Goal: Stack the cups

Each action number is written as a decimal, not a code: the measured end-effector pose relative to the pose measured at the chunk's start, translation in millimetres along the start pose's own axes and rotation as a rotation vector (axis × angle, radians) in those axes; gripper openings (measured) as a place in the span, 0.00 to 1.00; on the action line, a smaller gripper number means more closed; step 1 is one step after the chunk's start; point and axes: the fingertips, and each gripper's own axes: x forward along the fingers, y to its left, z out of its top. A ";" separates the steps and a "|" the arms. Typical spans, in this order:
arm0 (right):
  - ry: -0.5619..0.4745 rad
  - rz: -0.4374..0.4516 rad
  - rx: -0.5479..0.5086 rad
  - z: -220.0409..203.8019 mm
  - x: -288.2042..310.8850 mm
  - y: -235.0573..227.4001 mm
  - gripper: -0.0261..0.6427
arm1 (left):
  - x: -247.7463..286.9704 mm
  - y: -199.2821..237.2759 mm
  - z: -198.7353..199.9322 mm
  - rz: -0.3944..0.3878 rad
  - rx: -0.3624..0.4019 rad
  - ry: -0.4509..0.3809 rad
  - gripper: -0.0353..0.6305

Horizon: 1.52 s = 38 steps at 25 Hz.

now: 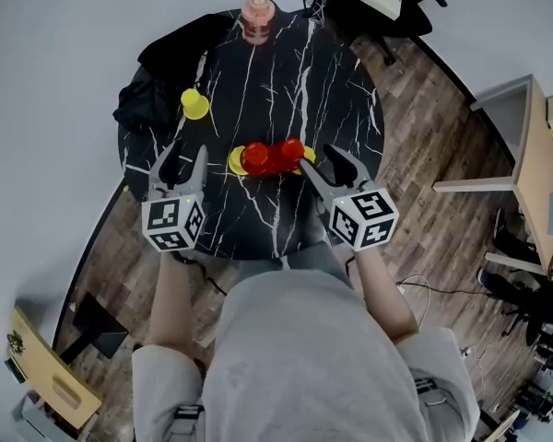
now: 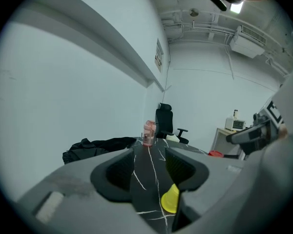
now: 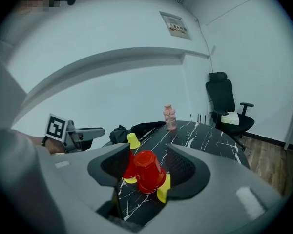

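- Black marble desk (image 1: 258,219): red cups (image 1: 255,157) at centre, yellow cup (image 1: 194,104) at ten o'clock, near dark jacket (image 1: 157,72).
- Pink bottle (image 1: 256,18) at twelve.
- Left claw (image 1: 183,155), right claw (image 1: 321,159): both agape, empty.

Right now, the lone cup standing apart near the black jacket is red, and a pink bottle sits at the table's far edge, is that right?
Not quite. The lone cup near the black jacket is yellow, not red, as the head view shows. The pink bottle does sit at the table's far edge.
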 end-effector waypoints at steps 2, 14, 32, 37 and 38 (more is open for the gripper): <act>-0.018 -0.005 0.029 2.0 -4.2 -2.3 0.37 | 17.5 10.1 -4.5 0.000 0.013 0.033 0.38; -0.088 -0.178 0.129 -13.4 -35.8 -16.2 0.34 | 118.0 68.8 -46.9 0.068 0.024 0.159 0.45; -0.061 -0.261 0.114 -27.4 -51.9 -28.7 0.32 | 151.9 94.9 -86.6 0.122 0.031 0.271 0.39; -0.085 -0.227 0.098 -19.2 -51.8 -26.4 0.30 | 125.4 78.3 -57.9 0.098 0.076 0.216 0.39; -0.092 -0.219 0.092 -16.9 -52.0 -26.5 0.29 | 118.4 71.9 -52.8 0.089 0.093 0.210 0.39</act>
